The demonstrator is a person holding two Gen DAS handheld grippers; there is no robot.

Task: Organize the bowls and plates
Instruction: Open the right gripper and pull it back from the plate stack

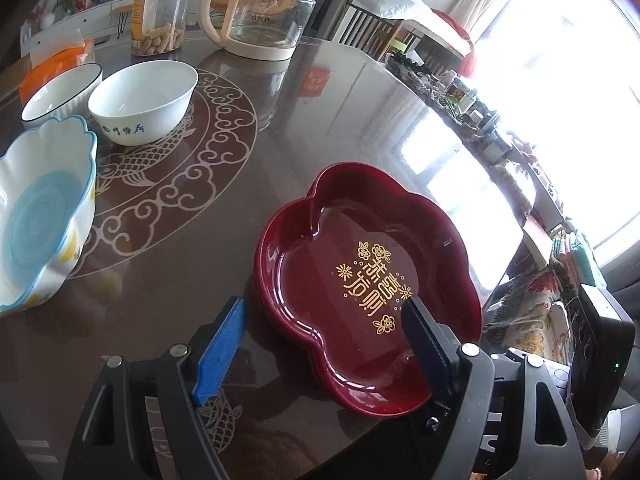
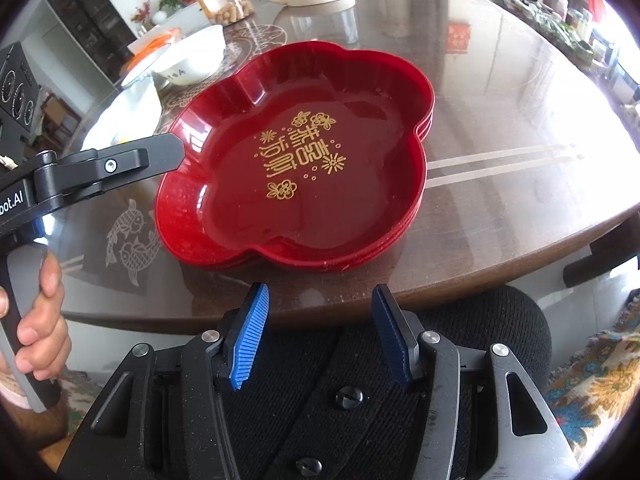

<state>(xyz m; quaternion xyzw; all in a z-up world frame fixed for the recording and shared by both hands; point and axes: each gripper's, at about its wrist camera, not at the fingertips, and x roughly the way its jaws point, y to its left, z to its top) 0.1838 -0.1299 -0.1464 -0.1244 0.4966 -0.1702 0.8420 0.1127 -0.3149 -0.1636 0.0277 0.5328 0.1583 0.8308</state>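
Note:
A stack of red flower-shaped plates with gold lettering lies near the table's front edge, also the red plates in the right wrist view. My left gripper is open and straddles the stack's near rim, one finger outside it and the other above the top plate's inside. My right gripper is open over the table edge, just short of the stack, with nothing between its fingers. To the left stand a scalloped blue-and-white bowl, a white bowl with blue writing and a ribbed dark-rimmed bowl.
A glass kettle, a clear snack jar and an orange packet stand at the back of the round brown table. A hand holds the left gripper's handle. A dark cushion lies below the table edge.

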